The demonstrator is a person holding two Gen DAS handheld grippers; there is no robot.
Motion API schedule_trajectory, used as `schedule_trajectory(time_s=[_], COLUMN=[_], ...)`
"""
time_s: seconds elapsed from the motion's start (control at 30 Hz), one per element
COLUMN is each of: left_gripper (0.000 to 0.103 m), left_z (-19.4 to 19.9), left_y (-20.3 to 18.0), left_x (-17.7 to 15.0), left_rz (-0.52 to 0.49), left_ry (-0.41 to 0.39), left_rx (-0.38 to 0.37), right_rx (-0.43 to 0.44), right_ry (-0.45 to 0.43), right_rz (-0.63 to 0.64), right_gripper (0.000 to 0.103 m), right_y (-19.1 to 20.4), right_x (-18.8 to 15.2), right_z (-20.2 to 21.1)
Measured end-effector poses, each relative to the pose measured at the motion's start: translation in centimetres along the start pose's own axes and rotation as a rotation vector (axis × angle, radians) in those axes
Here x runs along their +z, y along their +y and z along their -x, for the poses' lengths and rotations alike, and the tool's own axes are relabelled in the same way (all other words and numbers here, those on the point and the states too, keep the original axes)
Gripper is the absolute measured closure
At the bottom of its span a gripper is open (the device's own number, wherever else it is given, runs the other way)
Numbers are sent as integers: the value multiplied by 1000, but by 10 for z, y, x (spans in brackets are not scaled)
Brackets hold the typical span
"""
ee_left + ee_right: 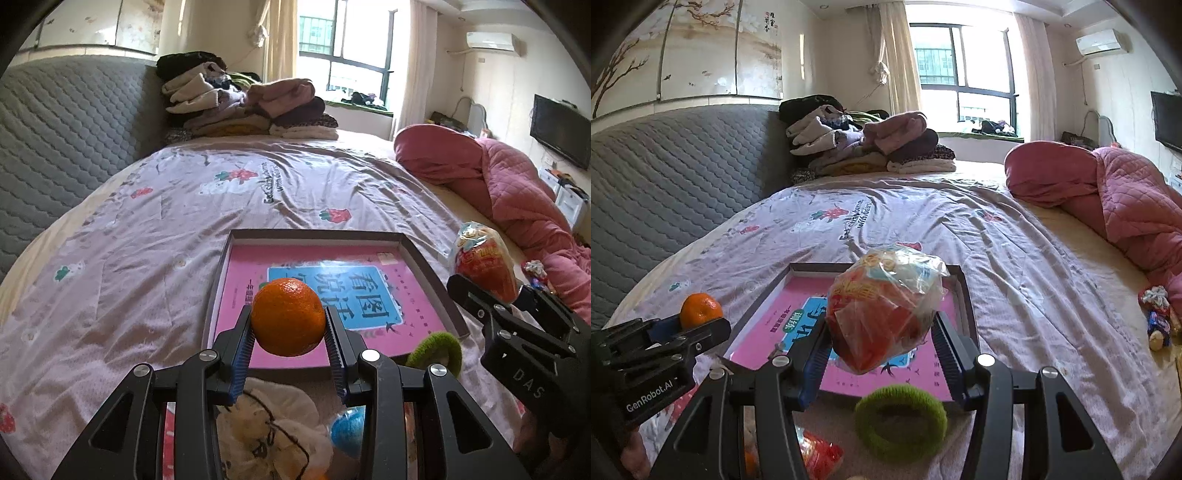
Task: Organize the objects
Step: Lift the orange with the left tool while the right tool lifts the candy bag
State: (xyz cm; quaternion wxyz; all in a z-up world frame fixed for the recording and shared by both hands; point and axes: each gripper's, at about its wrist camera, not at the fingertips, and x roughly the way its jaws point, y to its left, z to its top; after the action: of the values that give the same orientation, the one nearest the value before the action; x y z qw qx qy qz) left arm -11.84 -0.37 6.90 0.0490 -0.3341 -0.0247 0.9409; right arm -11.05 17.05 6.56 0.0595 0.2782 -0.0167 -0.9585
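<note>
One orange point(287, 316) sits clamped at its widest part between the jaws of the left gripper point(289, 325), held above the near edge of the single shallow tray point(430, 266) on the bed point(147, 229); it looks firm and fairly light, though the round skin could roll if gripped off-centre. The right gripper point(882, 332) grasps one plastic-wrapped snack bag point(882, 306) over the same tray, and that crinkly film looks slippery and soft, so I'd judge a hold across its bulk is safest. One green hair band point(901, 419) lies just before the tray, with a few small items I can't count nearer still.
</note>
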Motion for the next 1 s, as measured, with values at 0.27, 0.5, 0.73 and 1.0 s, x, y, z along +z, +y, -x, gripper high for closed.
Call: schedule_trajectory(time_s=[0.27, 0.5, 0.73, 1.0], left_gripper=[65, 65, 65, 65], left_z=[-17, -24, -37, -51], left_y=[1, -1, 2, 6], left_x=[8, 12, 16, 18], left_rz=[10, 7, -3, -13], left_ry=[20, 15, 25, 53], left_rx=[4, 1, 8, 17], right_rx=[6, 1, 7, 2], right_ry=[15, 37, 47, 102], right_rz=[15, 18, 5, 10], right_gripper=[49, 49, 49, 49], right_y=[1, -5, -14, -20], right_x=[5, 7, 12, 7], right_z=[-15, -23, -33, -49])
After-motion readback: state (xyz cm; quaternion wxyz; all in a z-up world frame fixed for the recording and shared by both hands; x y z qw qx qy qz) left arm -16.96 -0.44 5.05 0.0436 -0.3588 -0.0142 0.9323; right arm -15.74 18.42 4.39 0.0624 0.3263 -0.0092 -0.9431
